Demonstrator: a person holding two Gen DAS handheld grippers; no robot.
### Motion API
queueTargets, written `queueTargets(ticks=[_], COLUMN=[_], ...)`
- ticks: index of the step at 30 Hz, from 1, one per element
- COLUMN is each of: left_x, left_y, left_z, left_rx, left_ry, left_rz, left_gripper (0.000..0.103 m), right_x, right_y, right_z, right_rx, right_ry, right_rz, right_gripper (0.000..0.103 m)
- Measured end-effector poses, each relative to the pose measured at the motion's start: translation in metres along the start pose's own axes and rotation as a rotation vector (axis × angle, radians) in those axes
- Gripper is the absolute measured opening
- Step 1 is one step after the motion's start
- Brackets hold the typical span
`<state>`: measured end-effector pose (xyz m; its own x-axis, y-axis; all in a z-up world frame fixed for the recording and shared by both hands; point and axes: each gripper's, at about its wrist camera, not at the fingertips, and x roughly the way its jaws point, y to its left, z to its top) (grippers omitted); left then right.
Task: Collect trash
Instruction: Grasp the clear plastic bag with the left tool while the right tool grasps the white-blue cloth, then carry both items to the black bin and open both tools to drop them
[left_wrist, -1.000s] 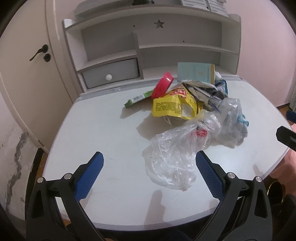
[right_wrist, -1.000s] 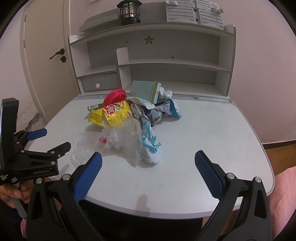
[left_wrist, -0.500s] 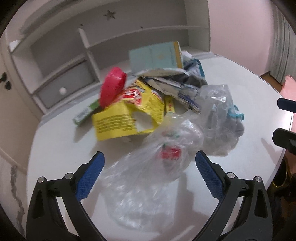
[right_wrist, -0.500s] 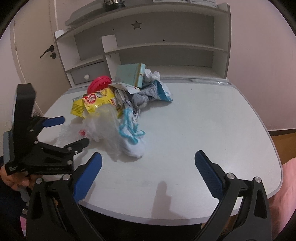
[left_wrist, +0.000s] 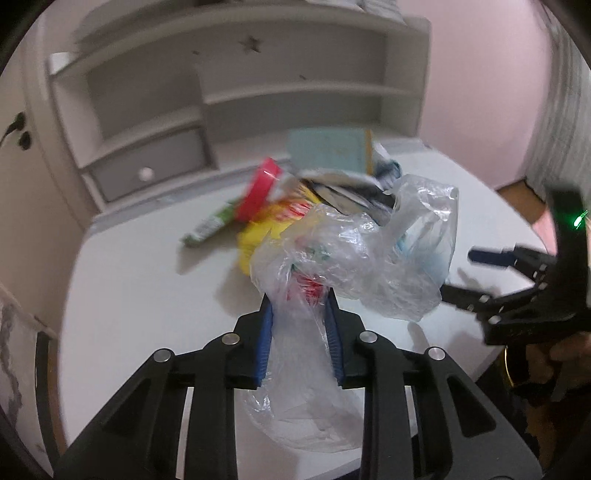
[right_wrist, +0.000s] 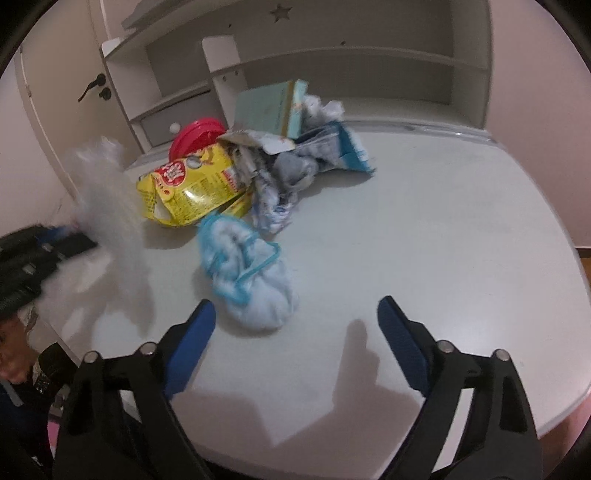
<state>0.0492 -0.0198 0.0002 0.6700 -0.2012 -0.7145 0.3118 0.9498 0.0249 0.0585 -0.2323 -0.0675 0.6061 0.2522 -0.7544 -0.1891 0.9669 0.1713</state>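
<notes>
bare table (right_wrist: 424, 236) right, trash pile (right_wrist: 236, 173) left — shelves (right_wrist: 332, 55) behind

My left gripper (left_wrist: 300, 301) pinches the clear plastic bag (left_wrist: 354, 254) above the table (left_wrist: 140, 280); my right gripper (left_wrist: 476, 273) hovers beside it, jaws apart.

Both wrist views face the trash pile (right_wrist: 236, 177) (close, overlapping).

- A white desk (right_wrist: 443, 236) with rounded corners fills the middle of the right wrist view; its lower right is bare.
- Upper centre: a yellow snack bag (right_wrist: 188, 188) lies beside a red lid (right_wrist: 197, 134).
- Behind them stands a pale green box (right_wrist: 269, 109), with a crumpled blue-edged wrapper (right_wrist: 332, 153) to its right.
- Centre: a light blue bundle (right_wrist: 247, 273) rests on the surface.
- Left wrist view, centre left: a green wrapper (left_wrist: 208, 227) lies flat.
</notes>
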Motion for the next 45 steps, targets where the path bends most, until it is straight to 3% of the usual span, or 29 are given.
queueTargets(ticks=[2,4,5,6,8,12,17,20,25,29,32,36,38,42,45], left_x=[-0.005,-0.007,-0.008,-0.010,-0.011,-0.007,0.008,0.018,0.029,0.051,0.075,0.114,0.132,0.173,0.193], left_y=[0.006,0.012,0.011,0.009,0.001,-0.034,-0.127,-0.197,-0.340,-0.464,-0.543,-0.623,-0.651,-0.685,-0.699], left_z=[0.004,0.005,0.006,0.007,0.011,0.024,0.045,0.051,0.041,0.009,-0.025,-0.069,-0.094,-0.125,-0.141], left_rx=[-0.033,-0.051,-0.054,-0.051,-0.038,0.019,0.129,0.199,0.346,0.452,0.501,0.594,0.625,0.704,0.697], left_ry=[-0.008,-0.011,-0.013,-0.016,-0.017,-0.020,-0.029,-0.028,-0.006,0.113,0.261,0.365,0.441,0.490,0.536], left_rz=[0.013,0.022,0.024,0.024,0.012,-0.063,-0.229,-0.326,-0.520,-0.650,-0.733,-0.720,-0.746,-0.713,-0.684], left_gripper=[0.026,0.026,0.026,0.026,0.026,0.026,0.026,0.026,0.026,0.026,0.026,0.026,0.026,0.026,0.026], right_x=[0.006,0.011,0.013,0.013,-0.004,-0.055,-0.127,-0.172,-0.239,-0.263,-0.260,-0.235,-0.221,-0.199,-0.186], right_y=[0.009,0.019,0.024,0.026,0.022,-0.010,-0.099,-0.162,-0.250,-0.299,-0.326,-0.370,-0.390,-0.424,-0.439], right_z=[0.004,0.008,0.009,0.009,0.008,0.000,-0.046,-0.095,-0.207,-0.294,-0.345,-0.393,-0.414,-0.448,-0.458], right_rx=[-0.017,-0.045,-0.057,-0.060,-0.038,0.028,0.210,0.363,0.654,0.855,0.968,1.090,1.134,1.189,1.210], right_ry=[0.006,0.013,0.023,0.029,-0.021,-0.119,-0.207,-0.230,-0.222,-0.168,-0.113,-0.032,0.004,0.055,0.067], right_rz=[0.021,0.024,0.027,0.044,0.053,0.002,-0.195,-0.346,-0.579,-0.698,-0.720,-0.692,-0.668,-0.626,-0.599], right_gripper=[0.081,0.059,0.031,0.021,0.015,0.015,0.015,0.015,0.015,0.015,0.015,0.015,0.015,0.015,0.015])
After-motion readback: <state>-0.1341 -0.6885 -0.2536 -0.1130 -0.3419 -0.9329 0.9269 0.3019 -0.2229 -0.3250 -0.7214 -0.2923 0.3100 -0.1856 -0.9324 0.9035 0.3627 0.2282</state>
